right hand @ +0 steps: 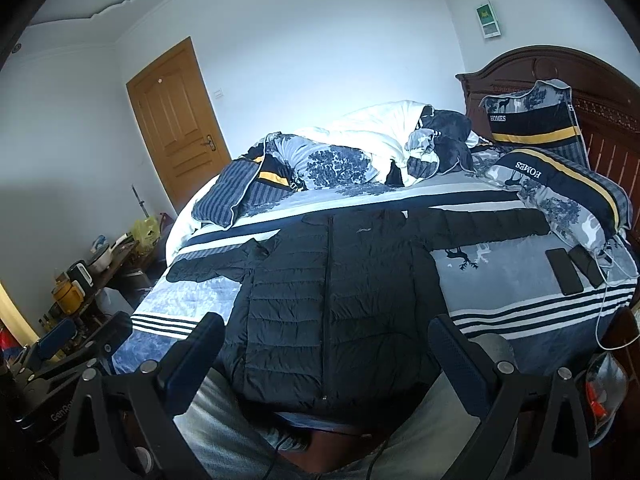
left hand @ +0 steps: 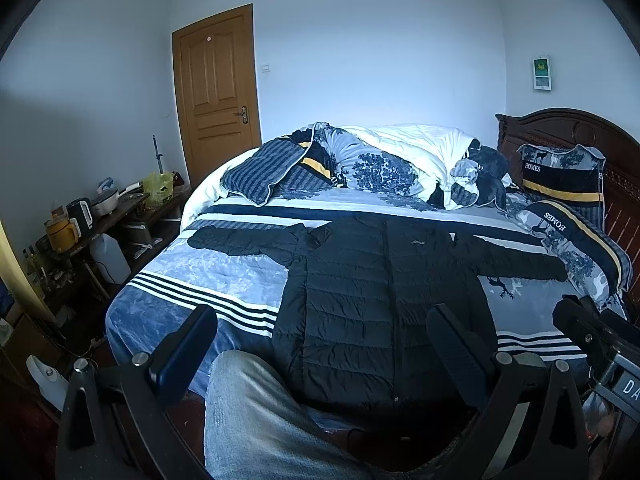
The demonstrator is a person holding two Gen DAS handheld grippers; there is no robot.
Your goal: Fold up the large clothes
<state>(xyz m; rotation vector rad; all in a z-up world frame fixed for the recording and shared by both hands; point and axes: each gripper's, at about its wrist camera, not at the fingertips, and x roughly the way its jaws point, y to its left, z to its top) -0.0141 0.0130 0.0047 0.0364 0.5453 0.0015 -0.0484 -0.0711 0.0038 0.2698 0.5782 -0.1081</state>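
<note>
A black quilted puffer jacket [left hand: 380, 292] lies flat and face up on the bed [left hand: 180, 264], both sleeves spread out sideways, its hem at the near edge. It also shows in the right wrist view [right hand: 332, 300]. My left gripper [left hand: 320, 320] is open and empty, held above the near bed edge in front of the hem. My right gripper [right hand: 326, 328] is open and empty, also above the hem. The right gripper's body shows at the right edge of the left wrist view [left hand: 592, 332].
A bunched duvet [left hand: 380, 160] and pillows [left hand: 560, 176] lie at the far side and by the wooden headboard [right hand: 560, 80]. Two phones [right hand: 576, 268] with a cable lie on the bed's right side. A cluttered side table [left hand: 92, 216] stands left. My jeans-clad leg [left hand: 256, 420] is below.
</note>
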